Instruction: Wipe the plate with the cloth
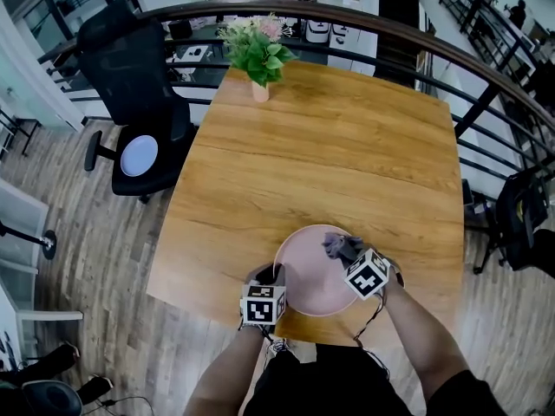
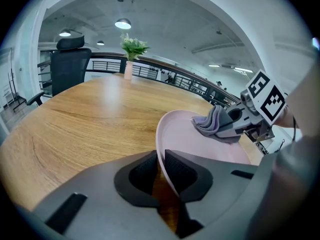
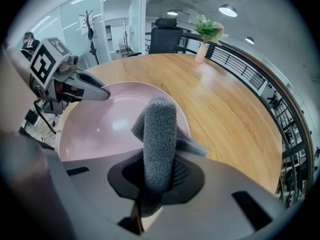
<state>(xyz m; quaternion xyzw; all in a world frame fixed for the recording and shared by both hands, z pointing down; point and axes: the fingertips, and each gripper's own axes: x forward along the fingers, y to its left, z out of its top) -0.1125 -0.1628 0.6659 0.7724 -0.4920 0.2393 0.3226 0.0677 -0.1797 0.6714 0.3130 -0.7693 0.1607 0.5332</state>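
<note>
A round pink plate (image 1: 308,271) lies near the front edge of the wooden table (image 1: 329,154). My left gripper (image 1: 270,277) is shut on the plate's left rim (image 2: 161,149), which runs between its two jaws. My right gripper (image 1: 351,256) is shut on a folded grey cloth (image 3: 159,139), and the cloth (image 1: 340,248) rests on the plate's upper right part. In the left gripper view the cloth (image 2: 210,121) lies on the plate's far side under the right gripper (image 2: 235,124). In the right gripper view the left gripper (image 3: 97,91) shows at the plate's far rim (image 3: 107,121).
A small pot of green and pink flowers (image 1: 258,55) stands at the table's far edge. A black office chair (image 1: 130,85) with a white disc on its seat stands to the table's left. A dark curved railing (image 1: 451,59) runs behind and to the right.
</note>
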